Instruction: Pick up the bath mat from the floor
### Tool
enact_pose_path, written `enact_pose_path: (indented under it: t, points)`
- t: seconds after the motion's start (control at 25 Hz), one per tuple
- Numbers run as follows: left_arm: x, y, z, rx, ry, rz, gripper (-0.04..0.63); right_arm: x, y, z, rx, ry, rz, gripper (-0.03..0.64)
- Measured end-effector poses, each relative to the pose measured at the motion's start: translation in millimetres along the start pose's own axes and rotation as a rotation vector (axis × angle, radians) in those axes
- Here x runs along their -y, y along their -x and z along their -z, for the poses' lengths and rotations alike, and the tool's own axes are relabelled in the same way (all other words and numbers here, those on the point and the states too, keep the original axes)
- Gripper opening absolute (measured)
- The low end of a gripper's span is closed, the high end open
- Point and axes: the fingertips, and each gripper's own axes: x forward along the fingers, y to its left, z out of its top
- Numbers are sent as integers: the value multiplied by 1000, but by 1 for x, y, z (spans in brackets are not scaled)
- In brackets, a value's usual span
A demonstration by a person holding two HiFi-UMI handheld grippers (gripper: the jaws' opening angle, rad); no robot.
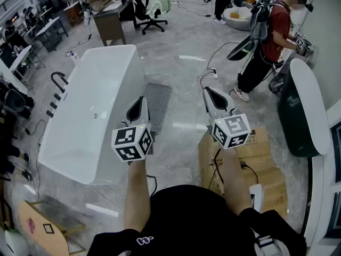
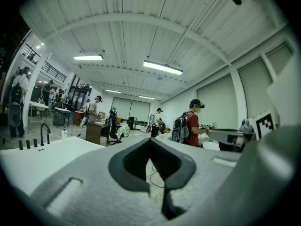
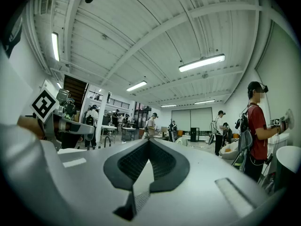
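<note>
Beside the bathtub point(image 1: 90, 111), both forearms point(image 1: 137, 188) stretched forward, left gripper point(image 1: 140, 101) and right gripper point(image 1: 210, 94) level, jaws together, empty

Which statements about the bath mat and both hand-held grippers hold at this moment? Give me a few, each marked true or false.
1. The bath mat lies flat on the floor beside the bathtub. True.
2. The left hand-held gripper is shut on the bath mat. False: its jaws are shut on nothing, and it is held in the air, clear of the mat.
3. The right hand-held gripper has its jaws wide open. False: they are closed together with nothing between them.
4. A person in a red shirt stands off to the right. True.
</note>
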Motion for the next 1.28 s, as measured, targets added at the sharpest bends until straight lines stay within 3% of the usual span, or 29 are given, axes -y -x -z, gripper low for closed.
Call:
enact_pose_path:
  t: [0.4, 0.72, 1.0, 1.28]
  points:
    - [24, -30, 5, -35, -30, 43, 0, 32, 2, 1, 35, -35, 31, 6]
    - [38, -44, 18, -76, -44, 37, 0, 88, 36, 11, 69, -105, 116, 6]
    - [42, -57, 39, -109, -31, 9, 0, 103, 40, 35, 54, -133, 95, 6]
    - [37, -111, 59, -117, -6, -5, 0, 136, 5, 60, 24, -118, 61, 6]
